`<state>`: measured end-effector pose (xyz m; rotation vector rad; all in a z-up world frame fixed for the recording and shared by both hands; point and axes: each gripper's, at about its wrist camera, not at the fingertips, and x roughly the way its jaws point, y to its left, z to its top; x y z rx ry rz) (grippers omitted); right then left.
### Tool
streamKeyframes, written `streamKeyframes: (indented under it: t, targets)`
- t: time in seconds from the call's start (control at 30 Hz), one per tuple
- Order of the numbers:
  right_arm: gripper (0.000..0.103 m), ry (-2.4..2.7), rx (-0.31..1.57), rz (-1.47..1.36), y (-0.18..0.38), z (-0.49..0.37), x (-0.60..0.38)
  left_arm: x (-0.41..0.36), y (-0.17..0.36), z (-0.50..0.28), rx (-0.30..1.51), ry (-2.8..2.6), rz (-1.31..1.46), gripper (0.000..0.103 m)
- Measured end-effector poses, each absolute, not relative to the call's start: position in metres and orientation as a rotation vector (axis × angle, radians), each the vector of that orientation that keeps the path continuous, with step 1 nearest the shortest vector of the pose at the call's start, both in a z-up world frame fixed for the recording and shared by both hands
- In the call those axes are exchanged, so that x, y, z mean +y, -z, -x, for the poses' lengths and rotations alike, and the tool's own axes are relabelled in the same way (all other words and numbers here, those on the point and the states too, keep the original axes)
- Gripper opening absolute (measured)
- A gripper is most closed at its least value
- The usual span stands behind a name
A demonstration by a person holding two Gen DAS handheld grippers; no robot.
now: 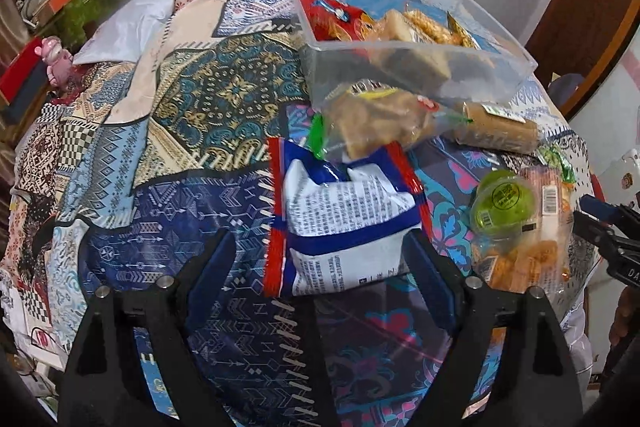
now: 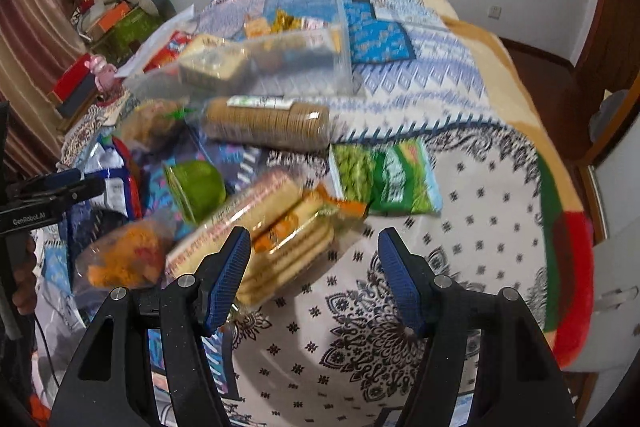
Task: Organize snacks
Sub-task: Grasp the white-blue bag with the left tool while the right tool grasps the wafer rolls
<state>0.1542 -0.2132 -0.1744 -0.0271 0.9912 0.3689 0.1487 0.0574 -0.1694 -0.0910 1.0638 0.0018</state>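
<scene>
In the left wrist view, we see the left gripper [image 1: 320, 255] with its jaws standing wide apart over the patterned bedspread [image 1: 192, 107]. A white, blue and red snack bag [image 1: 344, 215] lies between the fingers; the pads do not press on it. Beyond it lies a clear bag of brown pastries [image 1: 372, 119], and behind that a clear plastic bin [image 1: 420, 67] holding a red packet and wrapped cakes. A roll of round biscuits [image 1: 496, 131] lies just beside the bin, and a green jelly cup [image 1: 502, 205] near the right edge.

In the right wrist view, we see the right gripper [image 2: 314, 263] with its jaws apart and nothing clamped. A clear-wrapped biscuit pack [image 2: 276, 227] lies near the left finger; we cannot tell whether they touch. A green pea snack packet [image 2: 384, 175] lies further off on the white patterned cloth [image 2: 460, 227]. An orange snack bag [image 2: 124, 259] lies to the left.
</scene>
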Motion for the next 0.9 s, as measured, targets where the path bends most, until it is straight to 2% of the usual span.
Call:
streamKeyframes:
  t: [0.57, 0.63, 0.83, 0.9]
  targets:
    - [0.063, -0.431, 1.065, -0.058, 0.200, -0.165, -0.204, 0.038, 0.191, -0.172, 1.093, 0.059, 0.120, 0.093]
    - [0.059, -0.436, 1.063, -0.045, 0.201, -0.164, -0.200, 0.040, 0.193, -0.172, 1.085, 0.067, 0.140, 0.092]
    - [0.037, -0.486, 1.058, -0.047, 0.199, -0.160, -0.194, 0.032, 0.190, -0.169, 1.061, 0.113, 0.130, 0.074]
    - [0.034, -0.487, 1.041, -0.040, 0.195, -0.160, -0.194, 0.028, 0.187, -0.165, 1.051, 0.112, 0.092, 0.059]
